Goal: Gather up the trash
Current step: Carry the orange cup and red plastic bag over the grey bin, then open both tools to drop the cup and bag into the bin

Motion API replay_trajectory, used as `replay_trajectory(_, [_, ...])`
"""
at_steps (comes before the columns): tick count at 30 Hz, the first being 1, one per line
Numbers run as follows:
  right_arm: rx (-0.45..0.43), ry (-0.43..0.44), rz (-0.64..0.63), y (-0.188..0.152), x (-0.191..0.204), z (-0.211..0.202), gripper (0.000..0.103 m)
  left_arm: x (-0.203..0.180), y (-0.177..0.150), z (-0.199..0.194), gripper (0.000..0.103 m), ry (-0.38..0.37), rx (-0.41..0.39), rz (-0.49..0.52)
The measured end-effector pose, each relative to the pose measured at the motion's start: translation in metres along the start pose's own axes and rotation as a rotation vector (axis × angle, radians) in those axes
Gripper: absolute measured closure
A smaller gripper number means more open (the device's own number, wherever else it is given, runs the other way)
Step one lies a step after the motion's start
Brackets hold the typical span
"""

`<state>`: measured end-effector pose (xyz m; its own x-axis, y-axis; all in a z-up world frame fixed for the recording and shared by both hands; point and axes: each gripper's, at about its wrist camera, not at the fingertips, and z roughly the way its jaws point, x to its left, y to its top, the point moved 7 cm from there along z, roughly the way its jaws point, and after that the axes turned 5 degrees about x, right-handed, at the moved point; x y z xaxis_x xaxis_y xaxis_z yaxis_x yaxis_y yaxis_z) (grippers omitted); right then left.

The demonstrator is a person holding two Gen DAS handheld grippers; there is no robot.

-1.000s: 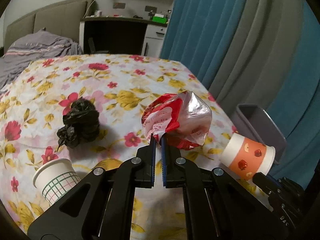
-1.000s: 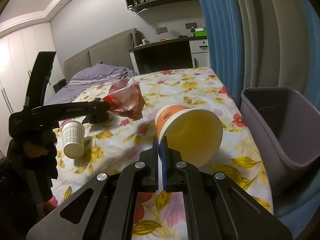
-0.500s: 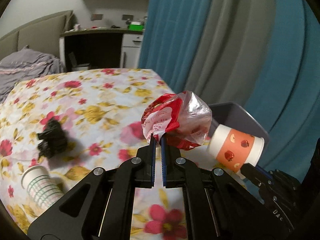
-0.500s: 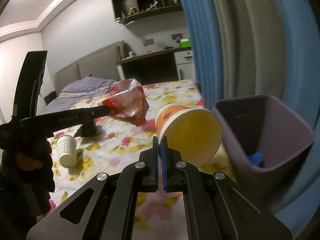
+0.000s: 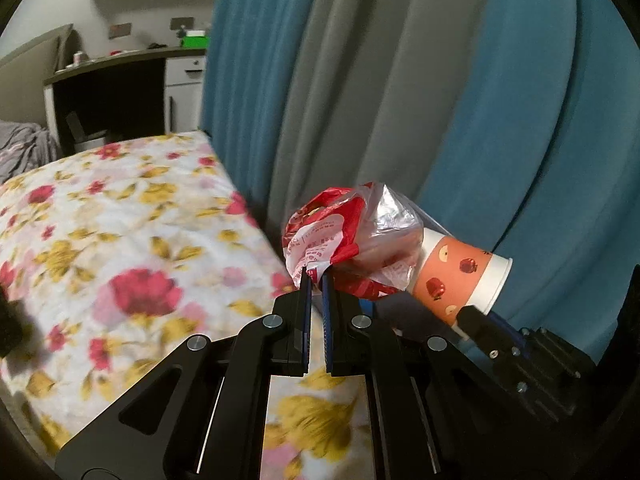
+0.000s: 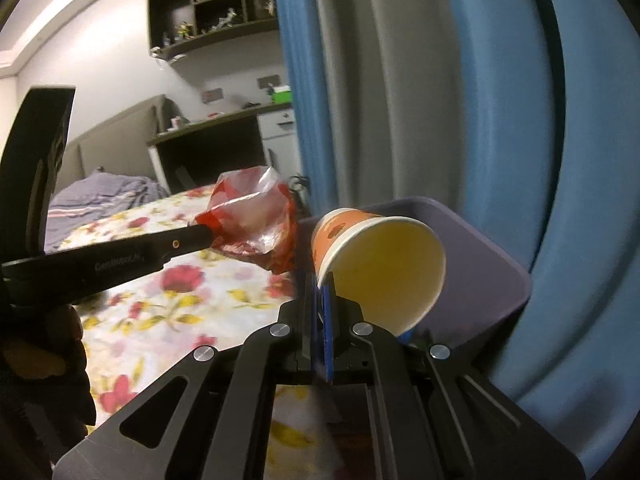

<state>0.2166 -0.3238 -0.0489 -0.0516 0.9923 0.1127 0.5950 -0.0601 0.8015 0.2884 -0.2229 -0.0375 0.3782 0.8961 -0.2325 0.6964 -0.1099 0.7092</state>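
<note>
Left wrist view: left gripper (image 5: 315,276) jaws nearly closed, pinching edge of red-and-clear bag (image 5: 352,240), held up past the edge of the floral bedspread (image 5: 120,248). Orange cup (image 5: 460,276) just right of bag, touching or overlapping it, curtain (image 5: 400,80) behind.

Right wrist view: right gripper (image 6: 321,284) jaws clamped on cup (image 6: 380,260) rim, cup tipped sideways, mouth toward camera, over the purple bin (image 6: 480,264). Bag (image 6: 256,216) left of cup, near bin's edge.

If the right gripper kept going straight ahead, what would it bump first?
Probably the grey plastic bin: the right gripper, shut on the orange paper cup, points at its open top, though depth is unclear.
</note>
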Motion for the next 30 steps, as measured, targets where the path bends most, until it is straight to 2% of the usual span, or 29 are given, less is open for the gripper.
replay_trajectory(11, [0.070,-0.043,0.019,-0.012,-0.023,0.031,0.099,-0.023,0.006,0.058,0.099,-0.018,0.079,0.010])
replay_trajectory(28, [0.123,-0.050,0.030,-0.020,-0.035,0.044,0.099,-0.032,-0.004,0.088,0.098,-0.057,0.155,0.000])
replay_trajectory(30, [0.127,-0.050,0.031,-0.021,-0.035,0.045,0.099,-0.032,-0.004,0.087,0.094,-0.067,0.150,0.001])
